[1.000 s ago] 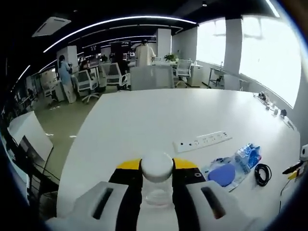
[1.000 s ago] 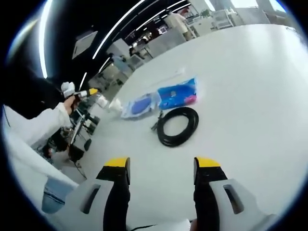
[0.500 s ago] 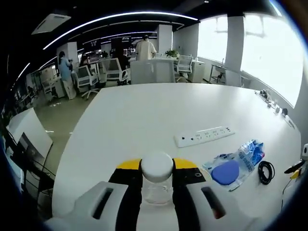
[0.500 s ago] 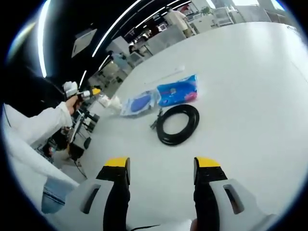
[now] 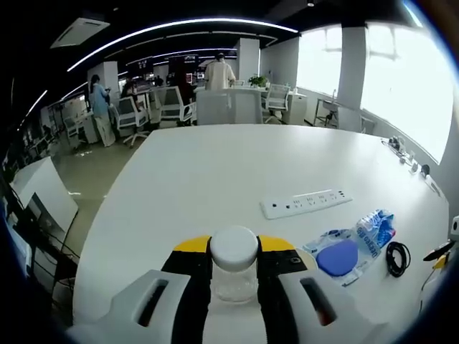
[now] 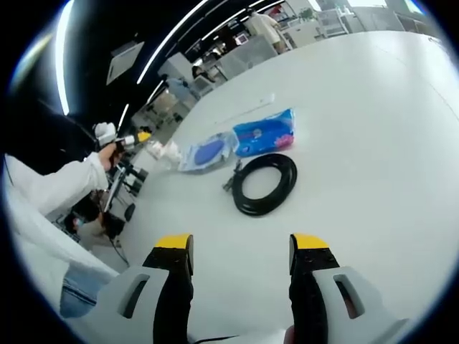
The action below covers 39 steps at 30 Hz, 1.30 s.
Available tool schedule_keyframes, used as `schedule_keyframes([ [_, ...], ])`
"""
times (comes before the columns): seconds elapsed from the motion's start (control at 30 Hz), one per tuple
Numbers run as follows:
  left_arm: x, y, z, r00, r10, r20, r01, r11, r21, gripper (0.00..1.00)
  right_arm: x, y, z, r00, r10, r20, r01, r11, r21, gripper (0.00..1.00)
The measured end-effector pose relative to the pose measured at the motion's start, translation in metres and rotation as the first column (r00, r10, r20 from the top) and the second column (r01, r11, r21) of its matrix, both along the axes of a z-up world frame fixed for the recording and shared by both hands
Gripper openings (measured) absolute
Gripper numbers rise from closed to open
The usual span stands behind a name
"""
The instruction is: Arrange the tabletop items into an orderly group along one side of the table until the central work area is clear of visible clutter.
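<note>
- The left gripper has its yellow-tipped jaws pinching a small clear jar with a round white lid, held upright above the near edge of the white tabletop.
- Farther in from that edge, a white power strip lies flat, with a clear plastic bag holding a blue round item and a blue printed packet nearer, and a coiled black cable beside them.
- The right gripper hangs over bare tabletop with jaws spread apart and nothing between them.
- In the right gripper view the cable lies just beside the bag and packet.
</note>
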<state>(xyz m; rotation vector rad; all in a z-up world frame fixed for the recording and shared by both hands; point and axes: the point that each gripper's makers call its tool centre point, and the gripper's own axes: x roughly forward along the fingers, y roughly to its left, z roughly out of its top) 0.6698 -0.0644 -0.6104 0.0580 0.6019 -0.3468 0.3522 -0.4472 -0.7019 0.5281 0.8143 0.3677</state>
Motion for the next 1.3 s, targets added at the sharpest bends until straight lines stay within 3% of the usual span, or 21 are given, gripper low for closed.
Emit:
schedule_keyframes([
  [0.4,-0.009,-0.004,0.001,0.999,-0.001,0.037,0.001,1.0,-0.004,0.22,-0.004,0.006,0.0,1.0,0.016,0.002,-0.016,1.0,0.004,0.52],
  [0.9,-0.006,0.001,-0.003,0.989,0.138,0.047,-0.139,0.99,0.015,0.22,-0.016,0.002,-0.004,1.0,-0.007,-0.002,0.007,1.0,0.006,0.52],
  [1.23,-0.008,0.002,-0.003,0.987,0.145,0.062,-0.146,0.989,0.007,0.22,-0.015,0.001,-0.002,1.0,-0.008,0.011,0.008,1.0,0.007,0.52],
  [1.3,-0.009,0.003,0.003,0.986,0.142,0.093,-0.141,0.99,-0.018,0.25,-0.015,0.0,-0.001,1.0,-0.011,0.015,0.011,1.0,0.008,0.52],
])
